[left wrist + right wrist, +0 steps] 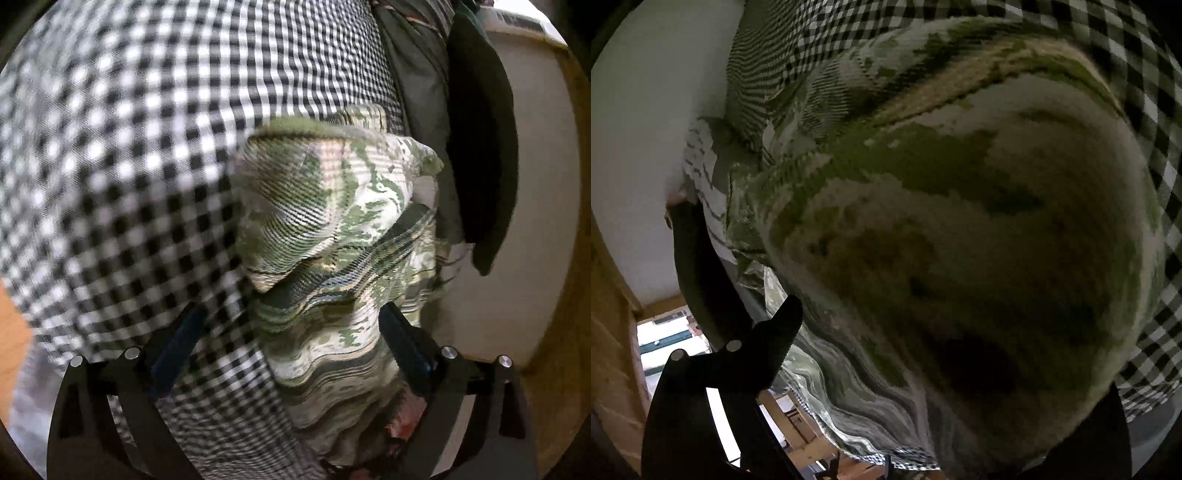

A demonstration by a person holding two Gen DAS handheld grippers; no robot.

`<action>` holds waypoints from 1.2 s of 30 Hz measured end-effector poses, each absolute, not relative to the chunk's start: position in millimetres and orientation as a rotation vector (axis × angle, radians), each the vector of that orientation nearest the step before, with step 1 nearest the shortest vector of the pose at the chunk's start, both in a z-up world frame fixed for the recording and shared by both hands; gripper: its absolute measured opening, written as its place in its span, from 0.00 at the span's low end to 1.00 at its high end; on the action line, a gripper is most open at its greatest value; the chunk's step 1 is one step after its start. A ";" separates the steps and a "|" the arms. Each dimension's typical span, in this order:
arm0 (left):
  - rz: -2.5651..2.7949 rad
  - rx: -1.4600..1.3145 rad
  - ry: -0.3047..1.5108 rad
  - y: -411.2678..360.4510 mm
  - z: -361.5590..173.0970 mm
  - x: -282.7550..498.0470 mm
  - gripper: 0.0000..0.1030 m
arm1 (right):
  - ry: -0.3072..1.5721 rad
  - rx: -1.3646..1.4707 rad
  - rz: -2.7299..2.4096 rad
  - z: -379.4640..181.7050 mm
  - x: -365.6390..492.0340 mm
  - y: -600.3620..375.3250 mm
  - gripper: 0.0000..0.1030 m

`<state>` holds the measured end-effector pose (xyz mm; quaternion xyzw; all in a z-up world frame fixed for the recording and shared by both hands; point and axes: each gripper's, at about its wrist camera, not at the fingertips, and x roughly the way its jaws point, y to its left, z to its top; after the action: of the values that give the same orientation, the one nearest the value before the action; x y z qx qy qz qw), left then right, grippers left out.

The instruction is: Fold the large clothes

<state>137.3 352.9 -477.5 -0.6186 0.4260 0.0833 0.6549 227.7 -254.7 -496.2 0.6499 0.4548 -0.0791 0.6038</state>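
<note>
Left wrist view: left tongs (291,332) stand wide open, both dark fingers (177,343) splayed, nothing pinched. The camo cloth (332,229) sits bunched between and just ahead of the fingers, loose, not pressed by either pad as far as the frame shows. It lies on a checked sheet (129,147) that fills everything left of and beyond the tongs. Right of the tongs there is a dark garment (480,147) against a pale wall (535,184).

Risk here: the cloth is a lump, not a flat edge. Closing now would likely grab several layers at once and drag the whole heap, or catch the sheet under it. Motion blur is heavy, so edges are hard to read.

Material: the cloth is a woven, ribbed cotton-like fabric with a green and cream blotch print, soft, crumpled into rounded folds. The sheet is a thin black-and-white gingham, wrinkled.

Right wrist view: right tongs (942,369) look wide open; the left finger (783,332) shows well apart from the cloth edge, while the right one is mostly hidden behind fabric. The cloth (960,221) bulges right up to the lens, dark and out of focus, filling the space ahead of and between the fingers. I cannot tell if it touches the hidden finger. The sheet (1152,129) shows beyond, to the right.

Risk: the cloth drapes over the tongs and blocks the view, so the next grasp is near blind; a snag on the hidden finger could pull the fold apart.
</note>
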 end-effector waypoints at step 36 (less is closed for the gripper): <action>0.264 -1.376 1.049 358.2 -468.1 99.8 0.14 | 1.076 1.571 -0.216 -506.9 120.7 -265.0 0.16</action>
<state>99.8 358.2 -468.1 -0.6034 0.4603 0.1156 0.6409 120.7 -265.0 -506.9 0.6708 0.4592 -0.0924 0.5751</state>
